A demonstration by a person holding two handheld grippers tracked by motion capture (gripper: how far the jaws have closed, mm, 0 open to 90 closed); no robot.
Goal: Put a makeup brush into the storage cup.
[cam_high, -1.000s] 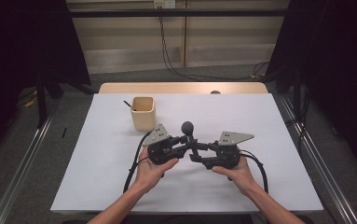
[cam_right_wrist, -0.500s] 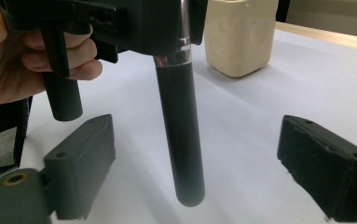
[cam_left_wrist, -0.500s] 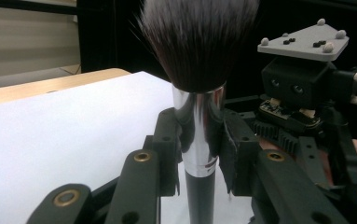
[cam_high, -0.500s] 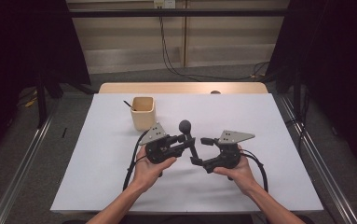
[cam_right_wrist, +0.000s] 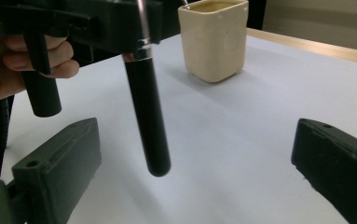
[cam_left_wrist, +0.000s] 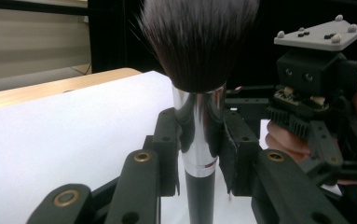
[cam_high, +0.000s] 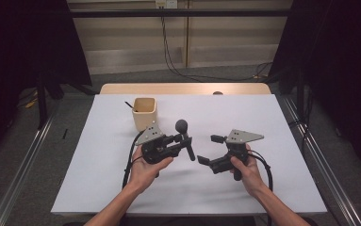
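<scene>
Clamping the makeup brush [cam_high: 185, 140] at its ferrule, the left gripper [cam_high: 180, 143] keeps it upright near the cup [cam_high: 144, 113]. Having just opened, the right gripper [cam_high: 210, 149] holds nothing, its 2 jaws clear of the handle so 1 grip carries it

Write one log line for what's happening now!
left gripper: shut on brush | right gripper: jaws just opened, nothing between | cup: behind, on table
</scene>
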